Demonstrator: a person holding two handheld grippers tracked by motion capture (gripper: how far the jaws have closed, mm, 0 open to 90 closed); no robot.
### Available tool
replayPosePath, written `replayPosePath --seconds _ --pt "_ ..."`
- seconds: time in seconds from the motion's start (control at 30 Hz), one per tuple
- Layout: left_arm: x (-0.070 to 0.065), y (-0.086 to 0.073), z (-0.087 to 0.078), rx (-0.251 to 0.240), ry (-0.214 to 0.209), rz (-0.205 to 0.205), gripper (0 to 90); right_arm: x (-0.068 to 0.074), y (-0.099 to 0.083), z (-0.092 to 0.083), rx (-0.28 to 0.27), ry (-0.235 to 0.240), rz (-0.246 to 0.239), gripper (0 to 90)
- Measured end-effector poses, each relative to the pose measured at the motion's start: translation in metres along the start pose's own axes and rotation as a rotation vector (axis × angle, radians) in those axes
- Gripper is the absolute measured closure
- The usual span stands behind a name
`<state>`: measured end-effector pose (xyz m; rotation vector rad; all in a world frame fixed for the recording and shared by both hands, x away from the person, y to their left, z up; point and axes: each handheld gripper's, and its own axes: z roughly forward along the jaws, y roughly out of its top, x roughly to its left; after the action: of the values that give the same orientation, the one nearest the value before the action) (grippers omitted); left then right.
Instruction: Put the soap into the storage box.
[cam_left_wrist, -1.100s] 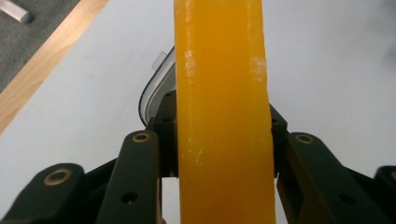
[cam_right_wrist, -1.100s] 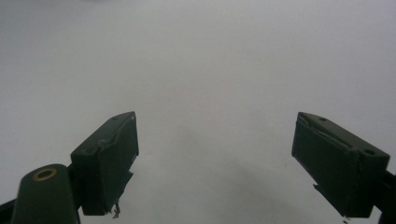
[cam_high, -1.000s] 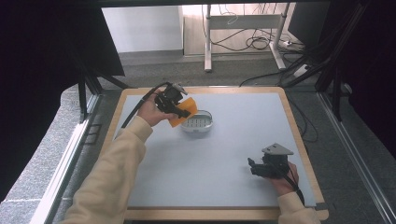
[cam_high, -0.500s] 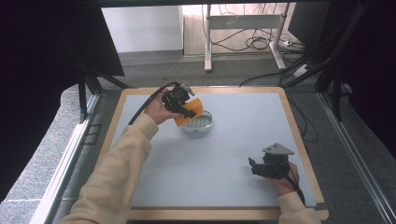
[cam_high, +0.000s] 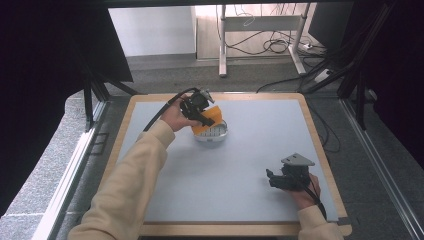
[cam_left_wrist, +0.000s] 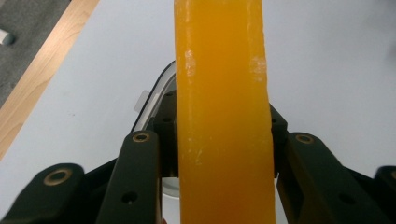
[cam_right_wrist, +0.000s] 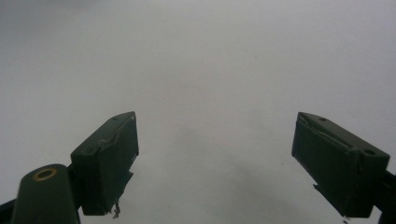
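Observation:
My left gripper (cam_high: 201, 113) is at the far left-centre of the table, shut on an orange slab (cam_high: 207, 121). The slab stands on edge, tilted, directly over a small round silver dish (cam_high: 214, 136). In the left gripper view the orange slab (cam_left_wrist: 222, 116) runs up between the two black jaws, and the dish's pale rim (cam_left_wrist: 150, 99) curves out behind it. Whether the slab touches the dish I cannot tell. My right gripper (cam_high: 274, 179) rests low near the front right, open, and the right gripper view shows only the grey mat between the fingers of the right gripper (cam_right_wrist: 215, 154).
A grey mat (cam_high: 260, 125) covers the table inside a wooden frame (cam_high: 320, 150). A black cable (cam_high: 162, 109) trails from the left gripper toward the table's left edge. Desk legs and cables lie on the floor beyond the far edge.
The left gripper has shifted slightly to the right with the orange slab, settling more over the dish. The right gripper has stayed put.

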<state>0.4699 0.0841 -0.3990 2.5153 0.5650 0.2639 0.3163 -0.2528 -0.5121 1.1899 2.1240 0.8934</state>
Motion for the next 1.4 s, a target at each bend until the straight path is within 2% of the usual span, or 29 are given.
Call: replayPosePath --seconds 0.53,0.77,1.17,1.4 --pt "0.006 0.009 0.010 0.013 -0.011 0.021 62.1 -0.001 0.000 0.000 0.001 0.000 0.003 15.2" --pt "0.010 0.008 0.019 0.024 -0.059 0.053 62.1 -0.001 0.000 0.000 0.001 -0.002 0.001 15.2" --pt "0.023 0.001 0.035 0.066 -0.088 0.089 62.1 -0.001 -0.001 0.000 0.002 -0.009 0.002 15.2" --pt "0.027 0.001 0.041 0.066 -0.108 0.102 62.1 -0.001 -0.001 0.000 0.007 -0.012 0.003 15.2"
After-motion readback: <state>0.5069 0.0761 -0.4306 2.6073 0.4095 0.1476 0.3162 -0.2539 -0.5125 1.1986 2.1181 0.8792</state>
